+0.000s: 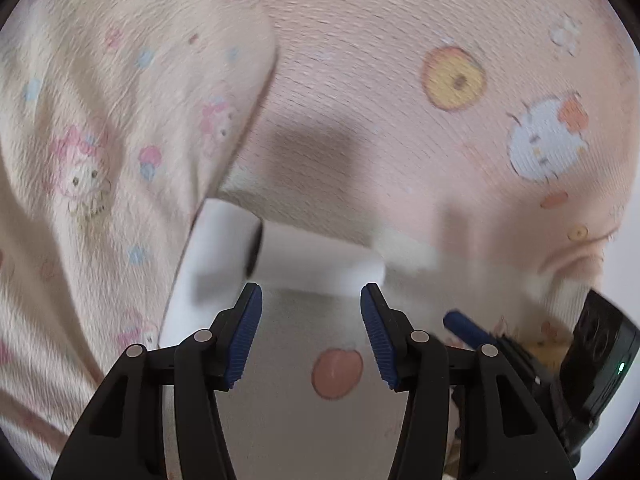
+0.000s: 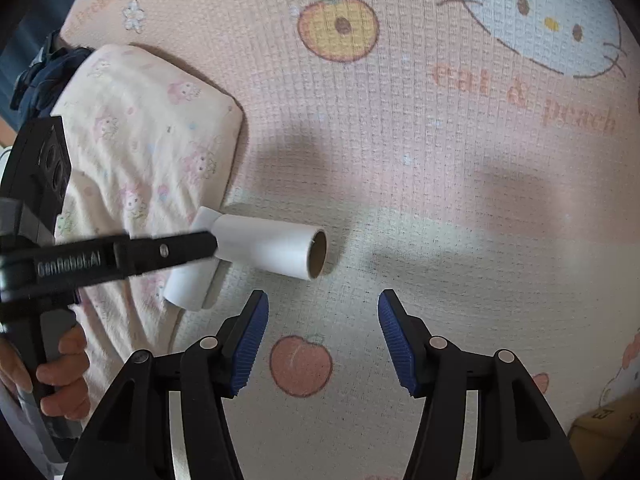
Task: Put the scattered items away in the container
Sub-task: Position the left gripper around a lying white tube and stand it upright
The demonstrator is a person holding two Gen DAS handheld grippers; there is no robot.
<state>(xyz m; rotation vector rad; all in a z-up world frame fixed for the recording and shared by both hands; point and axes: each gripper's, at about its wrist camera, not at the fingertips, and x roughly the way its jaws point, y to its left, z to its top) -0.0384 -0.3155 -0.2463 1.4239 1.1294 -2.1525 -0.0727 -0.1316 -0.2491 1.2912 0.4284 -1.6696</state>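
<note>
A white lint roller [image 2: 264, 250] with a cardboard-cored roll and a white handle [image 2: 192, 284] lies on the pink cartoon-print bed sheet, next to a cream pillow [image 2: 140, 148]. My left gripper [image 1: 311, 300] is open, just in front of the roll [image 1: 316, 260], blurred by motion. In the right wrist view the left gripper's fingers [image 2: 168, 250] reach in from the left to the roll's handle end. My right gripper [image 2: 323, 304] is open and empty, a little short of the roll's open end. No container is in view.
The cream pillow [image 1: 100, 140] fills the left side. The printed sheet [image 2: 440, 160] stretches to the right with a peach print [image 2: 301, 365] under my right gripper. The right gripper [image 1: 520, 344] shows at the lower right of the left wrist view.
</note>
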